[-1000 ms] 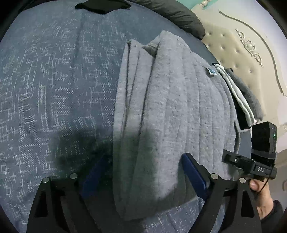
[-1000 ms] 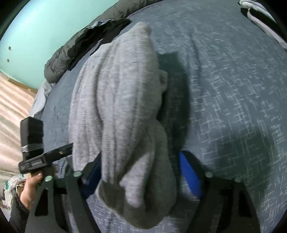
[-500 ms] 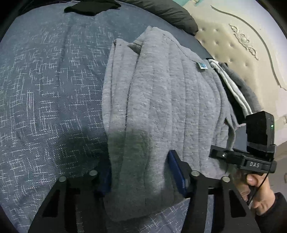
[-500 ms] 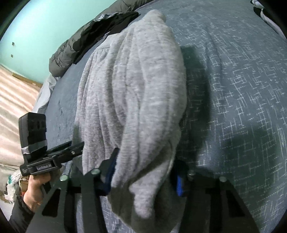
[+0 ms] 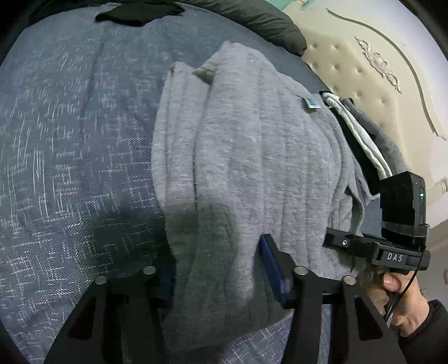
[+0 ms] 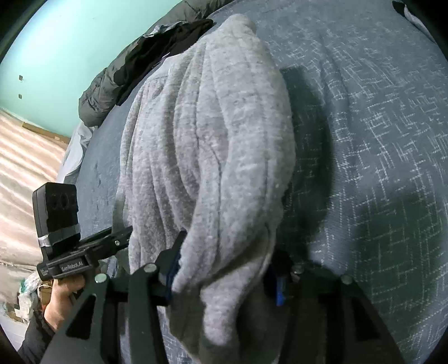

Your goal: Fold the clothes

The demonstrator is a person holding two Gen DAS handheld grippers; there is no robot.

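Nearest to us, our left gripper [image 5: 221, 268] is clamped on the near end of the grey garment [image 5: 246, 168], its blue pads pressing a thick bunch of layers from either side. Our right gripper [image 6: 224, 277] pinches the other end of the same garment [image 6: 212, 156], with a loose lobe of cloth drooping below its jaws.

We judge the garment to be a soft, fairly thick knit: light enough for two pinches, limp, not slippery, and with nothing fragile about it. It will sag wherever it is unsupported, so we would hold it at the folded ends, through all the layers, as we do now; a shallow grip on one layer would likely let the bundle slide open.

The garment lies on the blue patterned bedspread [image 5: 70, 168], folded into a long, narrow bundle. In both wrist views its long axis runs straight away from the fingers, and lengthwise ridges follow that line. A small blue label [image 5: 311, 103] sits on the garment's far right part in the left view.

Just beyond the garment's right edge in that view lies a stack of dark and white clothes [image 5: 366, 142]. Past the garment's far end rests a dark puffy jacket [image 5: 252, 19], and beyond the stack stands the cream tufted headboard [image 5: 364, 84].
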